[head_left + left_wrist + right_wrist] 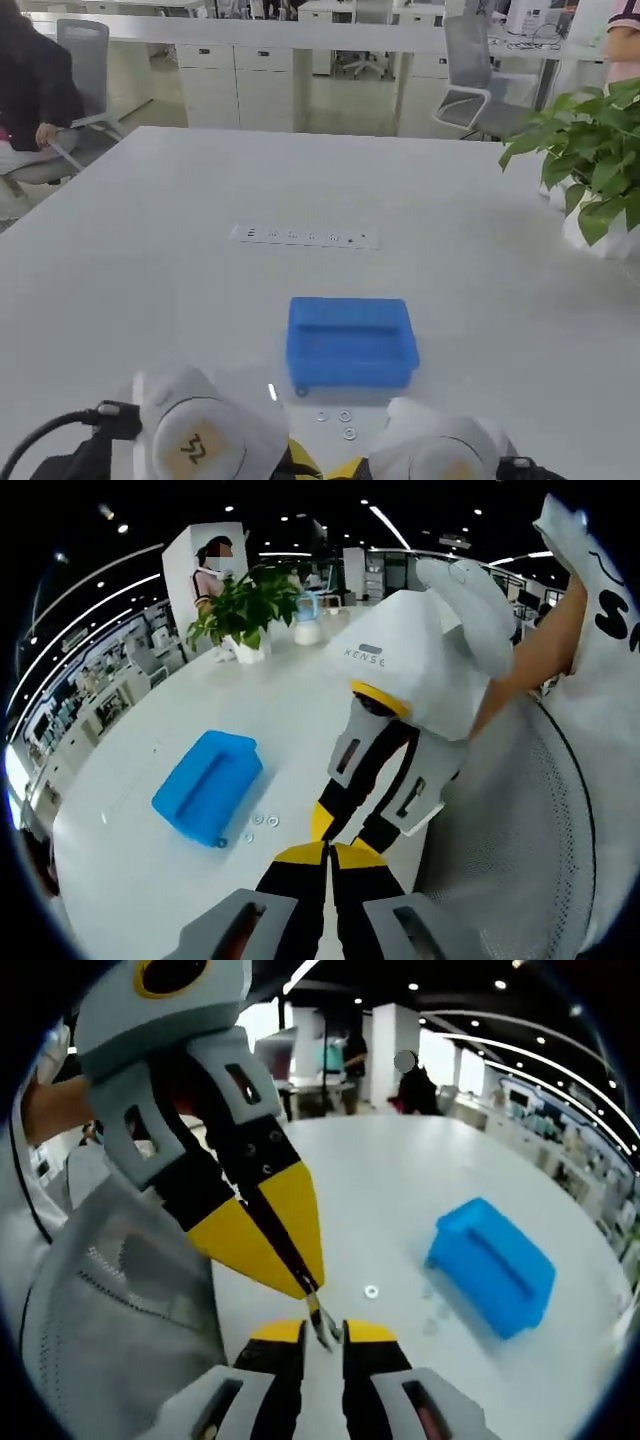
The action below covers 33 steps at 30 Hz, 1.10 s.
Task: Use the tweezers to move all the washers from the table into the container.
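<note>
While the left tongs are closed tight on a pair of thin metal tweezers, the right tongs stand a little apart. The tweezers' tip lies in the gap between their yellow-tipped jaws, and I cannot tell whether those jaws press on it. The two tongs meet nose to nose by the near edge of the white table (in the left gripper view the right pair comes in from the right, its tips just beside the left pair's closed yellow tips). Both are held off the table top.

Three small flat metal washers lie close together on the bare table. They are between the near edge and a blue rectangular plastic container, just off the container's near wall and not touching it. In the right gripper view one washer lies just beyond the tweezers' tip, apart from it.

The container sits about midway along the near edge, a little in from it. Its inside is too blurred to tell what it holds.

Toward the middle of the table lies a white socket strip, parallel to the near edge. A green leafy plant in a white pot stands at the right edge. A seated person is beyond the far left corner.
</note>
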Each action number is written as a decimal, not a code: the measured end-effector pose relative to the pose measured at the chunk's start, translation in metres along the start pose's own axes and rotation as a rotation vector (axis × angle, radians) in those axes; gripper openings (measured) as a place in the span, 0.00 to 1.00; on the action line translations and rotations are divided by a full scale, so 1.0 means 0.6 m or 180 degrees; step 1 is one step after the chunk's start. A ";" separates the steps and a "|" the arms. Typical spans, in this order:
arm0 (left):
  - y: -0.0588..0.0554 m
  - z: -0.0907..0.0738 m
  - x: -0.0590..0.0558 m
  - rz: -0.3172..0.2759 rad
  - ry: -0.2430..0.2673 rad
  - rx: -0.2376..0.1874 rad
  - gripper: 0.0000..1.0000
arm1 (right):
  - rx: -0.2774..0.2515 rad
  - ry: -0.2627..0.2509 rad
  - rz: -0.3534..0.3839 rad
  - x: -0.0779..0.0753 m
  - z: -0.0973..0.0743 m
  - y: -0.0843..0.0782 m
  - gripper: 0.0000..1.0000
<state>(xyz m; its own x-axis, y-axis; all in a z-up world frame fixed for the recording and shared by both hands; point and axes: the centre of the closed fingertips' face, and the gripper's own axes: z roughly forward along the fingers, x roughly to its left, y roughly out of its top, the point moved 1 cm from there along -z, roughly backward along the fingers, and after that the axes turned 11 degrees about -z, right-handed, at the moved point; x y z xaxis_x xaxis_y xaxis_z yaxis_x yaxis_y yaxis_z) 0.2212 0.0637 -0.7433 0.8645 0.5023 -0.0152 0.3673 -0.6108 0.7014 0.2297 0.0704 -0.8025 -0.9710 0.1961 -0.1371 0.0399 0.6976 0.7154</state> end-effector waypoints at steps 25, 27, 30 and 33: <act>0.020 0.015 0.009 -0.0562 0.0428 -0.0471 0.08 | 0.0090 0.0028 -0.0094 -0.011 -0.007 -0.014 0.04; 0.017 0.005 0.018 -0.0841 0.0546 -0.0575 0.18 | 0.0102 0.0022 -0.0092 -0.017 -0.010 -0.015 0.04; 0.013 -0.014 0.031 -0.1243 0.0672 -0.0777 0.35 | 0.0054 0.0005 -0.0031 -0.029 -0.015 -0.009 0.04; -0.005 -0.041 0.051 -0.1541 0.0942 -0.0927 0.51 | -0.0077 -0.0001 0.0136 -0.044 -0.017 0.004 0.04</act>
<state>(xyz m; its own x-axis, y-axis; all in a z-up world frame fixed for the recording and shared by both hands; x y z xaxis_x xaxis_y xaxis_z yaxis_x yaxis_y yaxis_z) 0.2381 0.0960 -0.7285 0.4774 0.8531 -0.2107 0.5483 -0.1018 0.8301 0.2529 0.0601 -0.7901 -0.9684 0.2256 -0.1063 0.0756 0.6718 0.7369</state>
